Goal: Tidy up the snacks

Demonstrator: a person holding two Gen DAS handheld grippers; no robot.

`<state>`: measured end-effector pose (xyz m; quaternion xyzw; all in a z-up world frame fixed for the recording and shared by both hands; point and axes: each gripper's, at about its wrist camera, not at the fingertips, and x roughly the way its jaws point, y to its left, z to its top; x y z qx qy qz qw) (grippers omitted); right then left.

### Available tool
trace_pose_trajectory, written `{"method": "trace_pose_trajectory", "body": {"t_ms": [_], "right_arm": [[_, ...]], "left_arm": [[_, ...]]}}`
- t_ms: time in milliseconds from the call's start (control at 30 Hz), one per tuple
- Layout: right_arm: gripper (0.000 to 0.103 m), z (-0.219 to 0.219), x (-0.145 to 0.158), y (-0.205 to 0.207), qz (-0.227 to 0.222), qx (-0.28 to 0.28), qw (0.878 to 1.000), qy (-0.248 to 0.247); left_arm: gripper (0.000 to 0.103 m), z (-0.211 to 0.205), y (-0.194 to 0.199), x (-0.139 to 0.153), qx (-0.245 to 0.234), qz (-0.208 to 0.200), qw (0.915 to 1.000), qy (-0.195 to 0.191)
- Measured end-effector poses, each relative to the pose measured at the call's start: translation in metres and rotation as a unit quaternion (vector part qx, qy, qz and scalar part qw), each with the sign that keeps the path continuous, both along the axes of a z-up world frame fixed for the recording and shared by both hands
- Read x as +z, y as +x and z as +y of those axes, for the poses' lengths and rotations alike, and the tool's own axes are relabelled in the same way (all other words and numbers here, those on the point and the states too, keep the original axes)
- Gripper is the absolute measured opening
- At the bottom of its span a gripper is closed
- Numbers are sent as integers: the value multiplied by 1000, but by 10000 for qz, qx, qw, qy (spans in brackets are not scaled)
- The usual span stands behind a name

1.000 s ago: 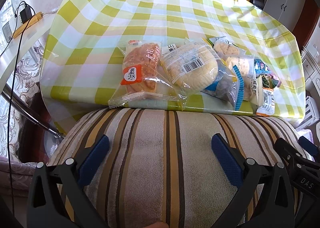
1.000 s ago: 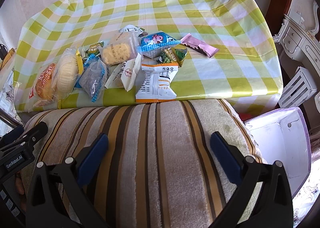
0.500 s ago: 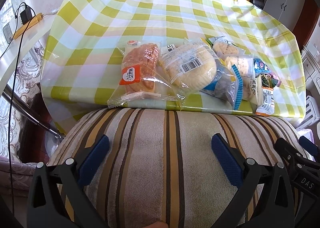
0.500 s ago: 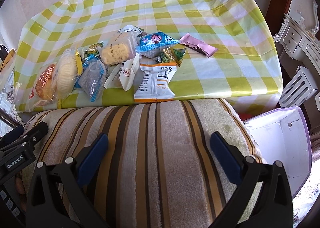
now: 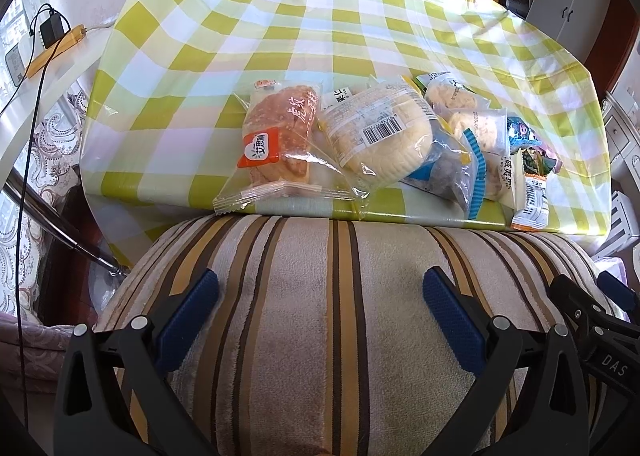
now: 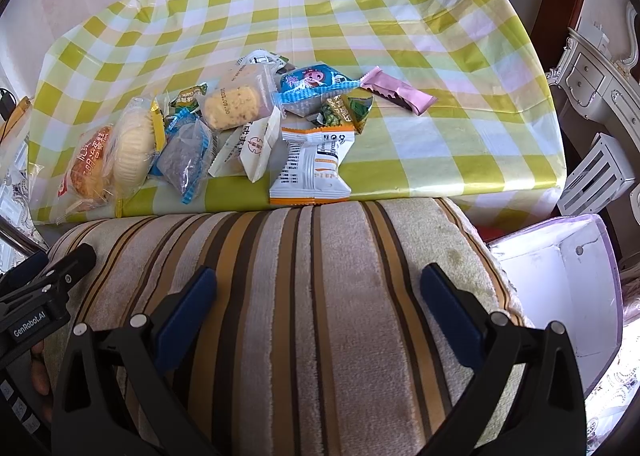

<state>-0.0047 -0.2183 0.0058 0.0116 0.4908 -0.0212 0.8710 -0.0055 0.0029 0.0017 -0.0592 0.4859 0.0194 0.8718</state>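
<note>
Both grippers, left gripper (image 5: 320, 308) and right gripper (image 6: 318, 306), gape well short of the snacks (image 6: 224, 128).

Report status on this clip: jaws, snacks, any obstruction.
Left gripper and right gripper jaws open, empty. Snack pile untouched on checked tablecloth. Striped cushion lies between grippers and table.

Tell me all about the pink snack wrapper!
The pink snack wrapper is a slim, sealed bar packet of shiny plastic film with a dark brown patch and zigzag ends. It lies flat and slanted on the green-checked tablecloth, at the right end of the snack pile, its left tip by the blue cartoon packet. Neither hand-held gripper touches it.
</note>
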Motion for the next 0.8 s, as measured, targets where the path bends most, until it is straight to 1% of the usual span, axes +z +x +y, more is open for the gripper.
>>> {"method": "trace_pose_trajectory", "body": {"t_ms": [333, 800], "right_arm": [[102, -2, -1, -2, -22, 0, 10000, 19], [102, -4, 0, -5, -164, -22, 9998, 89]], "left_arm": [[99, -7, 0, 0, -14, 60, 9998, 178], [99, -5, 1, 0, -19, 59, 9998, 193]]}}
